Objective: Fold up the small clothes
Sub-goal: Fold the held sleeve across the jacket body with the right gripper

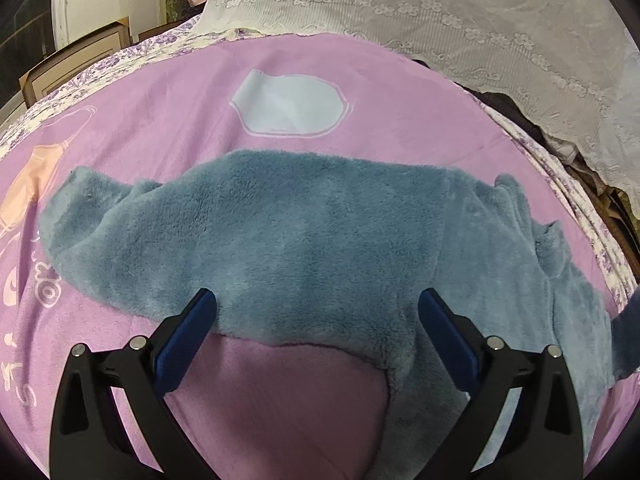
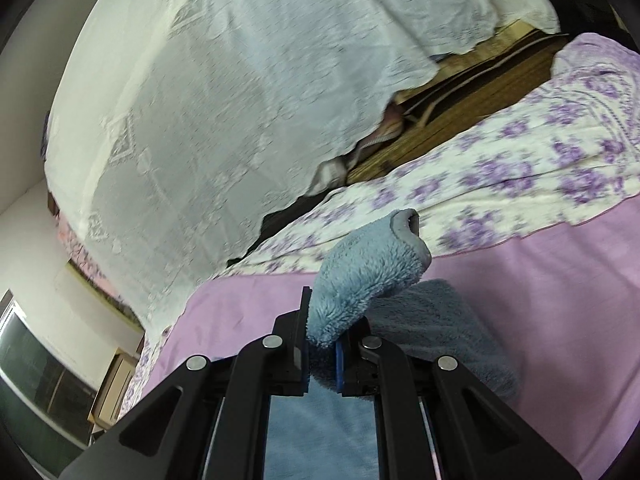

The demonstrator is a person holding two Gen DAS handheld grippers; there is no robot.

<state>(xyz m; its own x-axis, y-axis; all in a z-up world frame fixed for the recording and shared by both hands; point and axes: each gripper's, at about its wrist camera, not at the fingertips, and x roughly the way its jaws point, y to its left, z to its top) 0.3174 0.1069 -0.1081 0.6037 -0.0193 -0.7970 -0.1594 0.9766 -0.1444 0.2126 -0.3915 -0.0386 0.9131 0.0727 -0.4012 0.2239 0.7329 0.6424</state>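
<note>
A small fluffy blue garment (image 1: 304, 236) lies spread flat on a pink blanket (image 1: 172, 120), one sleeve out to the left and folds bunched at the right. My left gripper (image 1: 316, 304) is open and empty, its blue-padded fingers (image 1: 200, 320) resting at the garment's near hem. My right gripper (image 2: 322, 344) is shut on a blue sleeve (image 2: 364, 276) of the garment and holds it lifted above the pink blanket (image 2: 540, 300); the cuff sticks up past the fingertips.
A white lace cloth (image 1: 460, 28) covers the back of the bed; it also shows in the right wrist view (image 2: 224, 92). A purple floral sheet (image 2: 520, 164) borders the blanket. A wooden board (image 2: 460, 96) and wooden furniture (image 1: 76, 60) stand beyond.
</note>
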